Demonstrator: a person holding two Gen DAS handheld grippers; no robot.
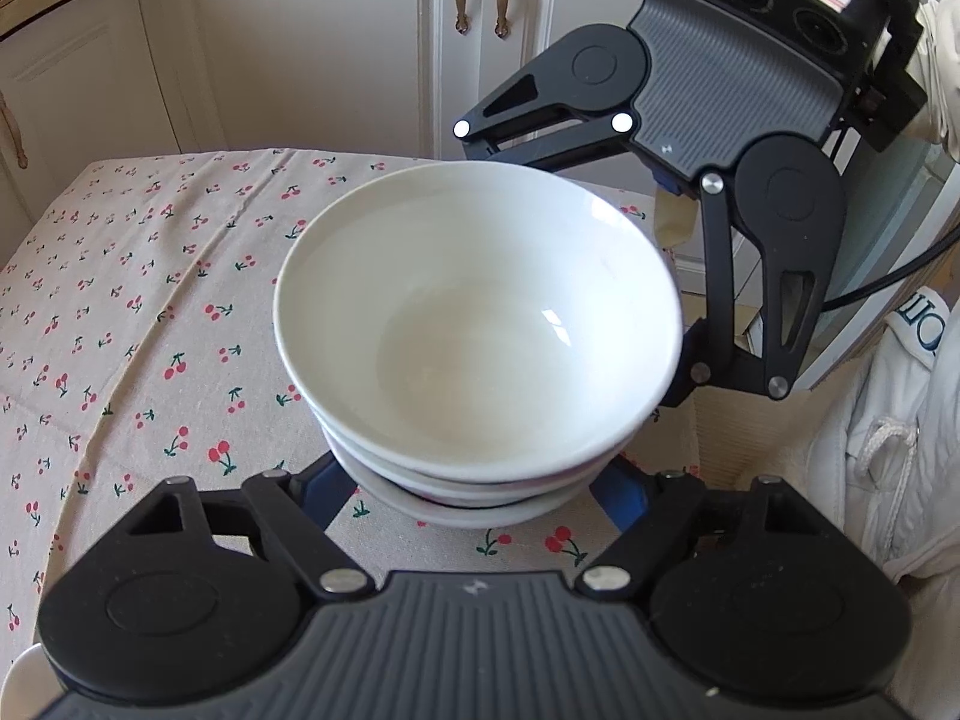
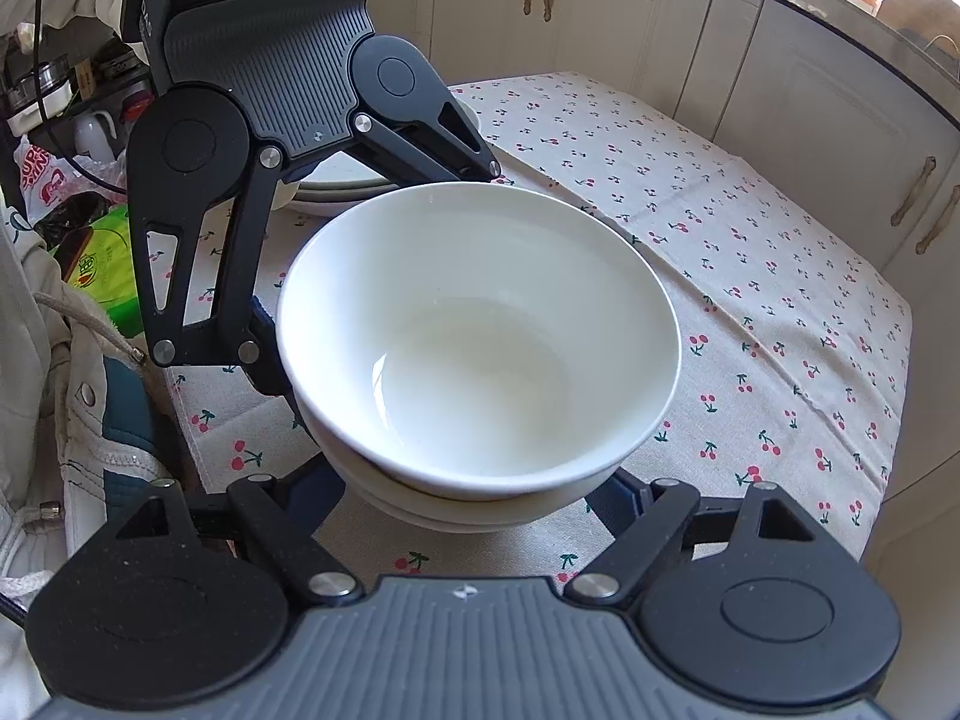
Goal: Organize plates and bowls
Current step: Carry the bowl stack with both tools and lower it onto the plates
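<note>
A stack of white bowls (image 1: 480,324) sits on the cherry-print tablecloth (image 1: 150,300); it also fills the middle of the right wrist view (image 2: 480,330). My left gripper (image 1: 474,480) is open, its blue fingertips on either side of the stack's base. My right gripper (image 2: 474,480) is open and straddles the stack from the opposite side. Each gripper shows in the other's view, the right one (image 1: 708,228) and the left one (image 2: 252,210). The fingertips are mostly hidden by the bowls. A stack of white plates (image 2: 342,183) lies behind the left gripper.
White cabinet doors (image 1: 330,48) with brass handles stand beyond the table. The table edge (image 2: 870,510) runs along the right. A green packet (image 2: 102,264), bags and kitchenware sit at the left. A white hoodie (image 1: 888,450) is at the right.
</note>
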